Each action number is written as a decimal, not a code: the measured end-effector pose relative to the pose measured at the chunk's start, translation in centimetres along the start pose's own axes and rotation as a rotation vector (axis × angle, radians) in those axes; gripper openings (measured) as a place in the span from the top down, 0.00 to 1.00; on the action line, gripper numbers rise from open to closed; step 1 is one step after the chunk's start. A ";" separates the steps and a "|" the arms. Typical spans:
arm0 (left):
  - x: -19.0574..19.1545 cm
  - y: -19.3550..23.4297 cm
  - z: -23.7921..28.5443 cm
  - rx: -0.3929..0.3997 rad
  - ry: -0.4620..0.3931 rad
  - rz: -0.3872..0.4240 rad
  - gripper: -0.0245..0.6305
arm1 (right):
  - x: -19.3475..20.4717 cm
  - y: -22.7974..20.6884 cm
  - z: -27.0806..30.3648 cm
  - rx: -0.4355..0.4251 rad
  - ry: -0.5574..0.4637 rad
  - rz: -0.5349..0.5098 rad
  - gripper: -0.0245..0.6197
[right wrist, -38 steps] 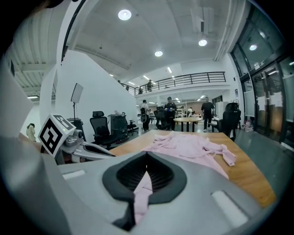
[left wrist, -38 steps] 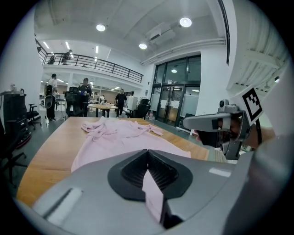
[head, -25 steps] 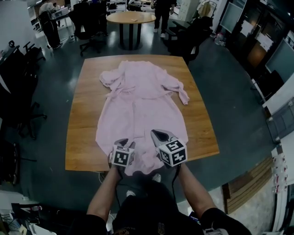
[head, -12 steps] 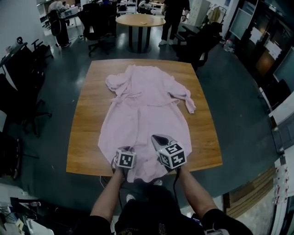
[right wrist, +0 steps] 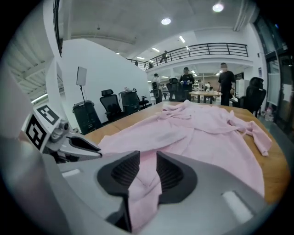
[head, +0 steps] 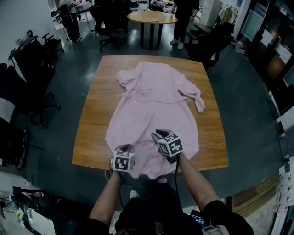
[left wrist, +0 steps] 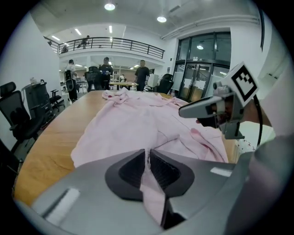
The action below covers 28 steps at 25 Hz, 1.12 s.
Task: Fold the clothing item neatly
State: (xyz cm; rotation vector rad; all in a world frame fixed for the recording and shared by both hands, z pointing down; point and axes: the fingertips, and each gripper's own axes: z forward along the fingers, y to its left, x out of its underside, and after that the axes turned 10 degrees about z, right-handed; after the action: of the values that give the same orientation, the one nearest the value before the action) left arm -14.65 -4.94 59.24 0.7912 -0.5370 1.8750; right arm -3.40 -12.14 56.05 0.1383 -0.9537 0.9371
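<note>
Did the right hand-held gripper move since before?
Yes: right hand-held gripper sank toward the table, inward from its near edge; jaws just opened, garment between.

The garment (head: 154, 105) is soft matt pink cloth, the table (head: 94, 133) smooth bare wood.

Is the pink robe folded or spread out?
Spread out: the robe lies full length on the table, sleeves out, with no fold made; only its near hem is bunched.

Head view dim, murky corners; other views bright under ceiling lamps (left wrist: 109, 6), fisheye-warped, black vignette.
</note>
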 end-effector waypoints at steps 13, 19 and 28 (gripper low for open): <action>4.3 4.4 -7.3 -0.107 -0.012 -0.065 0.90 | 0.4 -0.6 4.5 0.046 0.053 -0.212 0.57; 7.2 5.3 -8.9 -0.124 0.026 -0.081 0.90 | 2.9 1.0 5.1 -0.008 0.142 -0.147 0.67; 10.5 6.9 -10.5 -0.132 0.066 -0.084 0.90 | 4.9 5.5 1.3 -0.066 0.169 -0.159 0.96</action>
State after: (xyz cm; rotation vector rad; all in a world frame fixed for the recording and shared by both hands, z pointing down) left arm -27.00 5.74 59.51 0.6528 -0.5710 1.7633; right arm -7.12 -6.32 58.88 0.0761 -0.8046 0.7577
